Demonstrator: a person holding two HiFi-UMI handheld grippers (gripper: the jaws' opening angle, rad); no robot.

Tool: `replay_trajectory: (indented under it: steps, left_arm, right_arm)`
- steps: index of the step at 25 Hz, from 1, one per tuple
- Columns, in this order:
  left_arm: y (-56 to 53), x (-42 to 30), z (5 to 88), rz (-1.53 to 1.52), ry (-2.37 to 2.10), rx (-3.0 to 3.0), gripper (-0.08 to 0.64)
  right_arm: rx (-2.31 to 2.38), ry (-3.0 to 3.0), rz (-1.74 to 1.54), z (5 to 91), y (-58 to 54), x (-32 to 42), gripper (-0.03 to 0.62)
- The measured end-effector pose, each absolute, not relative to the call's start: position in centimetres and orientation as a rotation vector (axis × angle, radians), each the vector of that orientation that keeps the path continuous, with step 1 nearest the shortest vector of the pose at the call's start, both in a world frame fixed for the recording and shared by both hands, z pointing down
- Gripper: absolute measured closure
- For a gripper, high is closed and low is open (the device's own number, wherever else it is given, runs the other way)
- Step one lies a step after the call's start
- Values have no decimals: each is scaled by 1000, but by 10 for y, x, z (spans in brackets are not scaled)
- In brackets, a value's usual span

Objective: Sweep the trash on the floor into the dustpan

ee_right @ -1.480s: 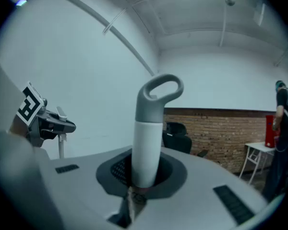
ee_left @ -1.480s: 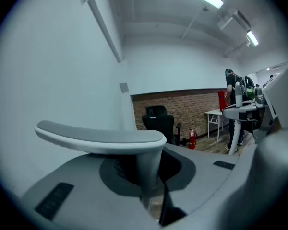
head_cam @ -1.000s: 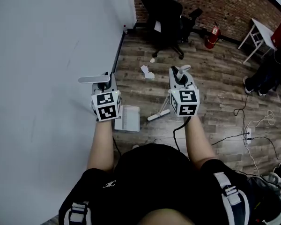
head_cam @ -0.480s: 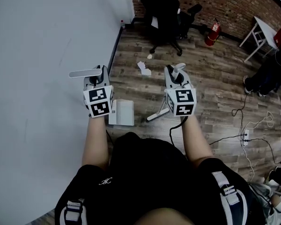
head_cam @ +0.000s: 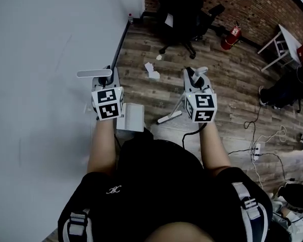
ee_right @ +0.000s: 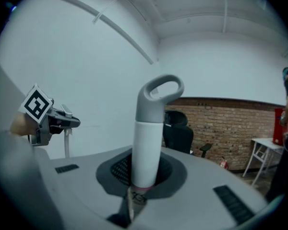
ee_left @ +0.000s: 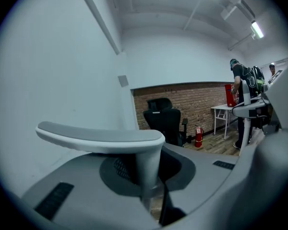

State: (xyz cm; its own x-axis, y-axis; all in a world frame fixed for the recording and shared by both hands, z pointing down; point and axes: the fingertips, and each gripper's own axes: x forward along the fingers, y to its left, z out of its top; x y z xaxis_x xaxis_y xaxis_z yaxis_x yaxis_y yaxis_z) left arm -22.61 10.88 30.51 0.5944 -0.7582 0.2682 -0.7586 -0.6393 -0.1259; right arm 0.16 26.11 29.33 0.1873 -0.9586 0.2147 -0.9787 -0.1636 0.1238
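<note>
At frame centre, the left tongs (head_cam: 106,82) are clamping the handle of the dustpan (head_cam: 131,117), and the right tongs (head_cam: 194,82) are gripping the broom (head_cam: 170,117) by its handle. Higher up, paper trash (head_cam: 151,70) is lying on the wood floor (head_cam: 227,84) before an office chair (head_cam: 184,14).

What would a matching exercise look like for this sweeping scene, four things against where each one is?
Things:
1 grey T-shaped dustpan handle
2 white broom handle with grey loop
3 crumpled white paper
4 red fire extinguisher

Places:
A by the brick wall
B in the left gripper
C loose on the wooden floor just ahead
D in the right gripper

Pairs: 1-B, 2-D, 3-C, 4-A.
</note>
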Motion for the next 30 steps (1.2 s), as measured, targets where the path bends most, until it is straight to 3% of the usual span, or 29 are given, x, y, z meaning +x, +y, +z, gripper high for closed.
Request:
replay_trajectory:
  steps: [13, 30]
  left_arm:
    - [-36, -183, 339, 446, -1264, 2742, 500]
    - [-181, -159, 421, 448, -1745, 2246, 499]
  right_arm:
    - [2410, -1638, 124, 274, 135, 77, 561]
    - [2335, -1862, 223, 316, -85, 206, 561]
